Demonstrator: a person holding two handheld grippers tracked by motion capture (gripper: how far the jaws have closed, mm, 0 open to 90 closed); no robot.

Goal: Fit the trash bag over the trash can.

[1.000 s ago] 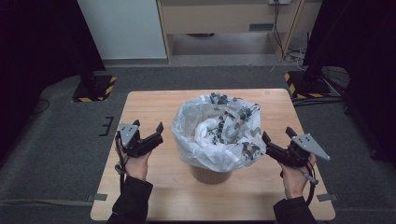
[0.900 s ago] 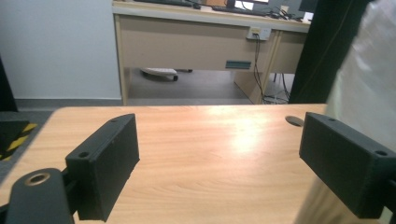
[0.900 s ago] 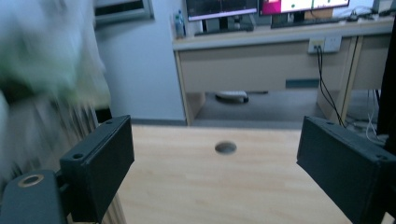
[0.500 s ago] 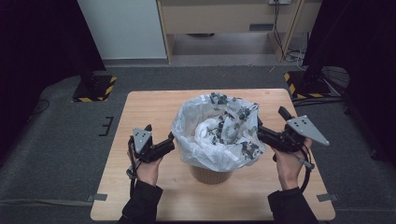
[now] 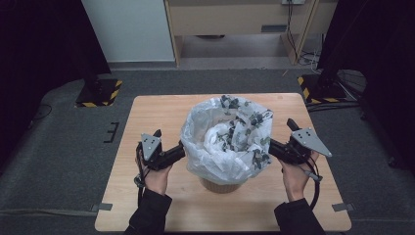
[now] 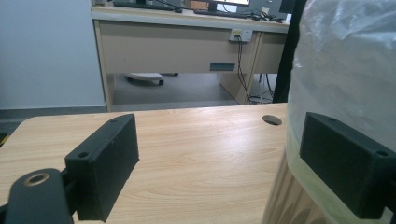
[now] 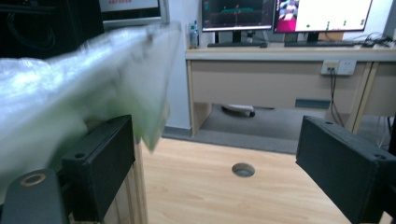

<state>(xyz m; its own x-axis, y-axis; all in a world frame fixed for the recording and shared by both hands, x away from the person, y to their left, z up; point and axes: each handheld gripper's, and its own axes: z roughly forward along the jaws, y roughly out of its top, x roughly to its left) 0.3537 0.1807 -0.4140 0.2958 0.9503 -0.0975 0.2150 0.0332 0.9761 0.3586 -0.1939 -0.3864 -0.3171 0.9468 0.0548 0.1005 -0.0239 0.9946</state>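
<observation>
A white plastic bag (image 5: 222, 142) is draping over a wooden bin (image 5: 221, 184) at the counter's (image 5: 147, 110) middle, hiding most of the bin. The left gripper (image 5: 179, 150) and right gripper (image 5: 272, 146) are flanking the bag, both with jaws spread wide, gripping nothing. The bag is looking blurred in the right gripper view.

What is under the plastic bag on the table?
Under the plastic bag stands a wooden bin; its base shows below the bag's hanging edge, and its side shows in the left gripper view. The bag covers the bin's rim and hides its inside.
</observation>
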